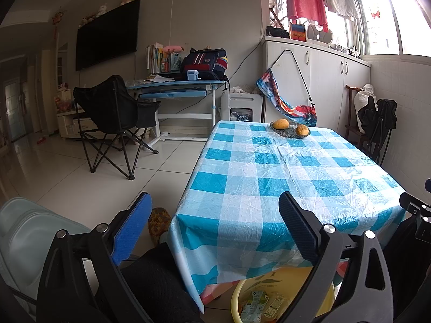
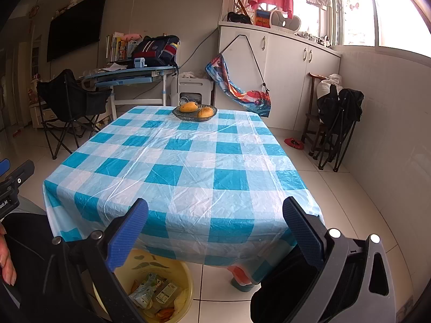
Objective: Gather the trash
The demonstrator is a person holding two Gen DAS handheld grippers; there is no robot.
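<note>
While both grippers hang at the near edge of the checked table [image 2: 188,161], the left gripper [image 1: 215,231] and right gripper [image 2: 215,231] stand wide apart, holding nothing. Under the table edge, a yellow bin [image 2: 177,271] holds what look like cartons [image 2: 150,290] and peels.

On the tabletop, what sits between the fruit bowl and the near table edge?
Nothing: only bare checked tablecloth lies between the fruit bowl and the near edge, in both wrist views.
</note>
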